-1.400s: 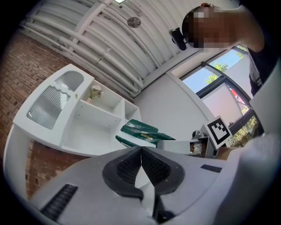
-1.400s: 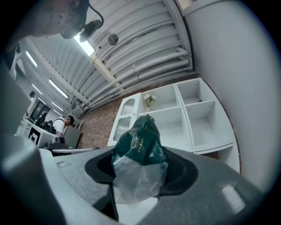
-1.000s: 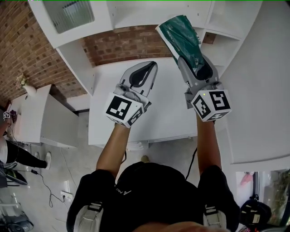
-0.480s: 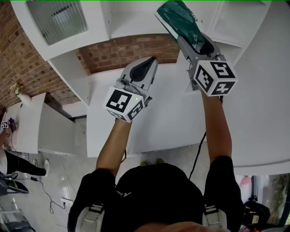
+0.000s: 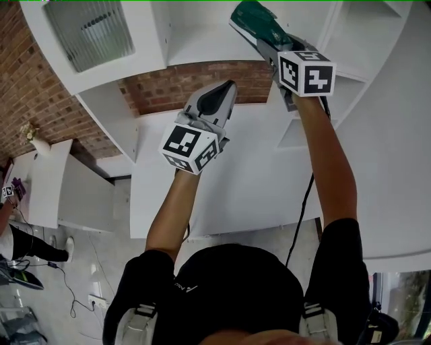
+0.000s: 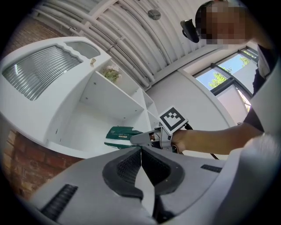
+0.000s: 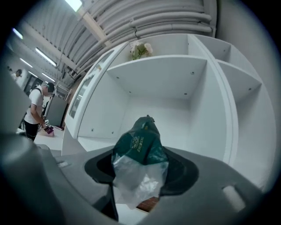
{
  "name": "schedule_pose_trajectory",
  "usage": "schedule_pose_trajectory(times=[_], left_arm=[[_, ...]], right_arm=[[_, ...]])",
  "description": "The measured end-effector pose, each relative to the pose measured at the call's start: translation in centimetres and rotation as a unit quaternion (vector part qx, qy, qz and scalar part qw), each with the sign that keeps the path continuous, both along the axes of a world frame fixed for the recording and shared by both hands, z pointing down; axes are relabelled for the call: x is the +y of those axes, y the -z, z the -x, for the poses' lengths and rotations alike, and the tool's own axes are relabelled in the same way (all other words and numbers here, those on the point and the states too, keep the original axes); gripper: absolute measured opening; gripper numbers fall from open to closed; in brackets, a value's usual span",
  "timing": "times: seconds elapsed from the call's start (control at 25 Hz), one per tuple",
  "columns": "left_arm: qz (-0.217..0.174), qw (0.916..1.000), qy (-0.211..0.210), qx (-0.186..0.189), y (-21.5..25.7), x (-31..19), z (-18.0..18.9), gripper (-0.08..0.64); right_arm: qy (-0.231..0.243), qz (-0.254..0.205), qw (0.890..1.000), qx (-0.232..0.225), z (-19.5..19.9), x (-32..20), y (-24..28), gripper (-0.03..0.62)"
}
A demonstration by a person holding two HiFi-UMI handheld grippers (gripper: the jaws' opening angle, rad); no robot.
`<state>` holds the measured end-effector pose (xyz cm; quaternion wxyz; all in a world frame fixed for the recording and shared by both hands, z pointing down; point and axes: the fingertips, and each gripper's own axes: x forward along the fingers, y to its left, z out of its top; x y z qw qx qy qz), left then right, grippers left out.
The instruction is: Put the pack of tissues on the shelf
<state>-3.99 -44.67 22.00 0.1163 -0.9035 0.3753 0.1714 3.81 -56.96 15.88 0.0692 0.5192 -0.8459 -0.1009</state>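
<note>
Tissue pack [image 7: 138, 147] sits pinched in the right gripper [image 7: 139, 175], held up before the shelf [image 7: 154, 60].

Seen from above the head, both bare arms reach forward. The left arm [image 5: 168, 215] is bent at the elbow and holds the left gripper [image 5: 230, 85] nearer the body, its jaws pressed together with nothing between them. The right arm [image 5: 335, 176] is stretched almost straight and carries the right gripper [image 5: 264, 42] farther out. Its jaws are clamped on the pack of tissues [image 5: 256, 16], which sticks out past their tips.
</note>
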Motion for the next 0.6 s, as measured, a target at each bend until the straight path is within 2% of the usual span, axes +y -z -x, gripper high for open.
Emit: schedule_pose_trajectory(times=[0.24, 0.48, 0.6], left_arm=[[0.005, 1.0, 0.009, 0.0, 0.0, -0.8, 0.2, 0.002], [0.008, 0.9999, 0.014, -0.004, -0.1, -1.5, 0.0, 0.002], [0.012, 0.9998, 0.017, -0.005, -0.2, -2.0, -0.3, 0.002]], right_arm=[[-0.012, 0.054, 0.997, 0.045, 0.2, -3.0, -1.0, 0.256], [-0.015, 0.08, 0.996, 0.038, 0.0, -4.8, -1.4, 0.266], [-0.006, 0.083, 0.996, 0.026, 0.0, -4.9, -1.4, 0.298]])
